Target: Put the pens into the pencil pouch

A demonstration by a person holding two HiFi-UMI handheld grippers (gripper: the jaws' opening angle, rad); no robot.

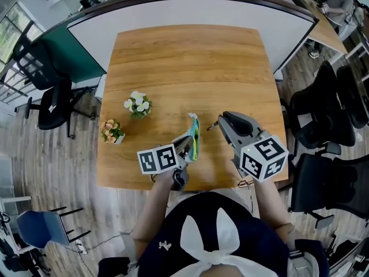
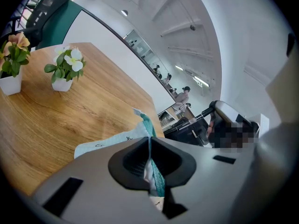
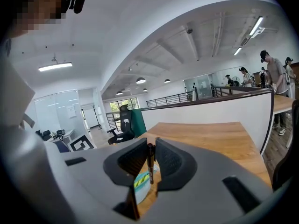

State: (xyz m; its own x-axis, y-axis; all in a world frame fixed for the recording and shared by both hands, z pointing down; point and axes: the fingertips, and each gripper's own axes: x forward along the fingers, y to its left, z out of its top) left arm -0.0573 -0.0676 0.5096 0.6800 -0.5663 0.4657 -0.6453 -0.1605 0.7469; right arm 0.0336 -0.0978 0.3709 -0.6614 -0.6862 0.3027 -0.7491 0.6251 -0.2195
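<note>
A pale pouch with a teal zip edge (image 1: 195,137) lies near the front of the wooden table (image 1: 190,62). My left gripper (image 1: 188,147) is shut on its near end; in the left gripper view the fabric (image 2: 112,143) is pinched between the pads of that gripper (image 2: 150,148). Just right of the pouch and raised off the table, my right gripper (image 1: 216,123) is shut on a thin dark pen (image 1: 212,126). In the right gripper view the pen (image 3: 150,164) stands upright between the pads of that gripper (image 3: 150,158), with the pouch (image 3: 141,182) below.
Two small potted flowers stand on the table's left part, one white (image 1: 138,104) and one pink (image 1: 112,131). A white partition (image 1: 230,13) borders the far edge. Black office chairs (image 1: 323,114) stand to the right, another (image 1: 52,97) to the left.
</note>
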